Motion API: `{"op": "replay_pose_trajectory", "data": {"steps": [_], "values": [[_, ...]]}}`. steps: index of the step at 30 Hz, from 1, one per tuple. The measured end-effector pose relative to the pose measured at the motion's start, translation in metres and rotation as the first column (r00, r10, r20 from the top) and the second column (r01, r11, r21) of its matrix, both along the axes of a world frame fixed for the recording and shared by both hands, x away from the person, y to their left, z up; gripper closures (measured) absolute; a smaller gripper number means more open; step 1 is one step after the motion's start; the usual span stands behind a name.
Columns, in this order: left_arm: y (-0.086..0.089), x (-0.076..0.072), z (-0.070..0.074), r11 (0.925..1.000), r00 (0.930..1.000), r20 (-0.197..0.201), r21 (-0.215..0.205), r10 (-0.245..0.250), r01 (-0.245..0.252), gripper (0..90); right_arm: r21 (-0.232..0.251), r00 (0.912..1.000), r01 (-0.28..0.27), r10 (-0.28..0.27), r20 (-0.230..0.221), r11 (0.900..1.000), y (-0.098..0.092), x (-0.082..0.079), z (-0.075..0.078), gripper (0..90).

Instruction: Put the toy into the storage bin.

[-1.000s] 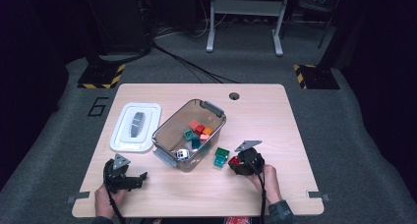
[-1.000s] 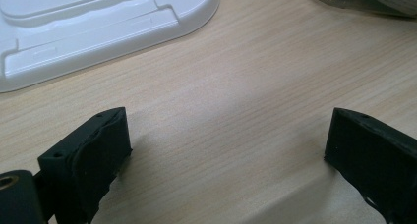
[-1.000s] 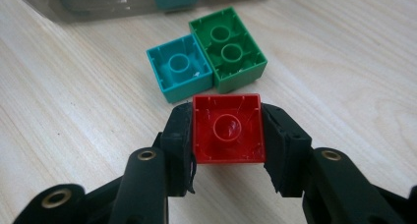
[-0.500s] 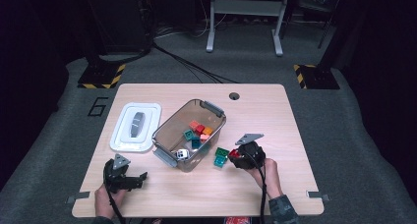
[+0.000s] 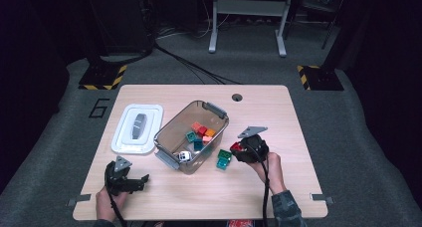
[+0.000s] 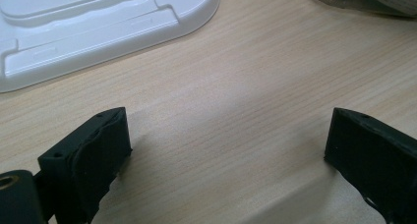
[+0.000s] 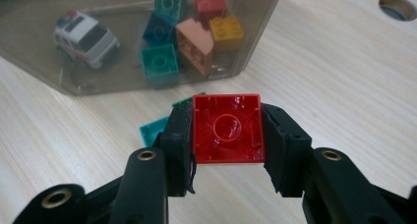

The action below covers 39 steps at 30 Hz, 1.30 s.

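Right gripper: black two-jaw tool, clamped from both sides on a glossy red square plastic brick, hollow underside with round socket facing the camera; pads pressed flat against two opposite walls.
Red brick, place: lifted clear of the table, just off the near right side of the bin; seen in the high view at the tip of the right gripper, above the bare wood.
Left gripper: black jaws spread wide, nothing between them, only tabletop in the gap; in the high view low at the near left corner, well apart from the bin.
Bin: clear grey-tinted rectangular plastic tub with grey clip handles, set at a slant mid-table; wall also close ahead in the right gripper view.
Bin contents: teal, red, orange and salmon bricks heaped together, plus a small white toy car.
Loose pieces: green and teal bricks on the wood just beside the bin, below the held brick.
Lid: white rounded plastic lid lying flat to the left of the bin; its edge near the left gripper's view.
Table: light wooden top with a round cable hole near the far edge.
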<state>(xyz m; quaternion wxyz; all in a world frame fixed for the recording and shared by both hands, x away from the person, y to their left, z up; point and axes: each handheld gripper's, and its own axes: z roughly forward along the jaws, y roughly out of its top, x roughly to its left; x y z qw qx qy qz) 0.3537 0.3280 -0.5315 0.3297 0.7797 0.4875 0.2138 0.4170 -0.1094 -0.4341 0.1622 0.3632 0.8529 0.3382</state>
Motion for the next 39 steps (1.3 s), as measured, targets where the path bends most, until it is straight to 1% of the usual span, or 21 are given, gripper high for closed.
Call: {"op": "replay_pose_trajectory", "data": {"steps": [3, 4, 6, 10, 12, 14, 16, 17, 18, 19, 20, 22, 23, 27, 29, 30, 31, 34, 35, 37, 39], "values": [[0.000, 0.000, 0.000, 1.0000, 1.0000, 0.000, 0.000, 0.000, 0.000, 3.3, 0.009, 0.9998, 0.010, -0.011, 0.019, 1.000, 0.002, 0.003, 0.007, 58.5], [0.000, 0.000, 0.000, 1.0000, 1.0000, 0.000, 0.001, 0.000, 0.000, 3.3, 0.007, 0.9997, 0.001, -0.001, 0.023, 1.000, 0.002, 0.004, 0.010, 58.5], [0.000, 0.000, 0.000, 1.0000, 1.0000, 0.000, 0.001, -0.001, 0.001, 3.3, 0.006, 0.9996, 0.005, -0.005, 0.027, 1.000, 0.003, 0.006, 0.016, 58.5], [0.000, 0.000, 0.000, 1.0000, 1.0000, 0.000, 0.001, -0.001, 0.001, 3.3, 0.008, 0.9985, -0.005, 0.005, 0.054, 1.000, 0.006, 0.013, 0.028, 58.5], [0.000, 0.000, 0.000, 1.0000, 1.0000, 0.000, 0.000, -0.001, 0.001, 3.3, 0.017, 0.9984, 0.001, -0.002, 0.056, 1.000, 0.009, 0.014, 0.033, 58.5], [0.000, 0.000, 0.000, 1.0000, 1.0000, 0.000, 0.001, 0.000, 0.000, 3.3, 0.024, 0.9973, 0.000, -0.002, 0.073, 1.000, 0.010, 0.017, 0.038, 58.5], [0.000, 0.000, 0.000, 1.0000, 1.0000, 0.000, 0.000, 0.000, 0.000, 3.3, 0.026, 0.9971, 0.001, -0.003, 0.075, 1.000, 0.013, 0.019, 0.043, 58.5], [0.000, 0.000, 0.000, 1.0000, 1.0000, 0.000, 0.000, 0.000, 0.000, 3.3, 0.028, 0.9957, -0.008, 0.005, 0.092, 1.000, 0.014, 0.021, 0.045, 58.5], [0.000, 0.000, 0.000, 1.0000, 1.0000, 0.000, 0.000, 0.001, -0.001, 3.3, 0.028, 0.9970, 0.005, -0.007, 0.077, 1.000, 0.015, 0.020, 0.049, 58.5], [0.000, 0.000, 0.000, 1.0000, 1.0000, 0.000, 0.000, 0.001, -0.001, 3.3, 0.025, 0.9960, -0.002, -0.001, 0.089, 1.000, 0.016, 0.022, 0.051, 58.5], [0.000, 0.000, 0.000, 1.0000, 1.0000, 0.000, 0.000, 0.000, 0.000, 3.3, 0.034, 0.9958, 0.002, -0.005, 0.091, 0.999, 0.018, 0.022, 0.053, 58.5], [0.000, 0.000, 0.000, 1.0000, 1.0000, 0.002, -0.002, 0.001, -0.001, 3.3, 0.024, 0.9947, -0.007, 0.004, 0.102, 1.000, 0.021, 0.026, 0.058, 58.5], [0.000, 0.000, 0.000, 1.0000, 1.0000, 0.000, 0.000, 0.001, -0.001, 3.3, 0.032, 0.9943, -0.004, 0.001, 0.106, 0.999, 0.023, 0.027, 0.059, 58.5], [0.000, 0.000, 0.000, 1.0000, 1.0000, 0.002, -0.002, 0.001, -0.001, 3.3, 0.024, 0.9942, -0.009, 0.007, 0.107, 1.000, 0.029, 0.035, 0.064, 58.5], [0.000, 0.000, 0.000, 1.0000, 1.0000, 0.001, -0.002, 0.001, -0.001, 3.3, 0.028, 0.9940, -0.006, 0.003, 0.109, 1.000, 0.033, 0.039, 0.065, 58.5], [0.000, 0.000, 0.000, 1.0000, 1.0000, 0.001, -0.002, 0.000, 0.000, 3.3, 0.023, 0.9925, -0.020, 0.017, 0.121, 1.000, 0.034, 0.042, 0.065, 58.5], [0.000, 0.000, 0.000, 1.0000, 1.0000, 0.001, -0.002, 0.000, 0.000, 3.3, 0.022, 0.9936, -0.014, 0.011, 0.112, 1.000, 0.036, 0.044, 0.065, 58.5], [0.000, 0.000, 0.000, 1.0000, 1.0000, 0.001, -0.002, 0.000, 0.000, 3.3, 0.007, 0.9931, -0.024, 0.023, 0.115, 1.000, 0.041, 0.050, 0.064, 58.5], [0.000, 0.000, 0.000, 1.0000, 1.0000, 0.001, -0.002, 0.000, 0.000, 3.3, 0.005, 0.9940, -0.017, 0.017, 0.108, 1.000, 0.044, 0.052, 0.064, 58.5], [0.000, 0.000, 0.000, 1.0000, 1.0000, 0.001, -0.002, 0.000, 0.000, 3.3, -0.001, 0.9928, -0.034, 0.034, 0.115, 0.999, 0.046, 0.056, 0.064, 58.5], [0.000, 0.000, 0.000, 1.0000, 1.0000, 0.001, -0.002, 0.000, 0.000, 3.3, -0.004, 0.9931, -0.031, 0.031, 0.113, 1.000, 0.050, 0.059, 0.064, 58.4]]}}
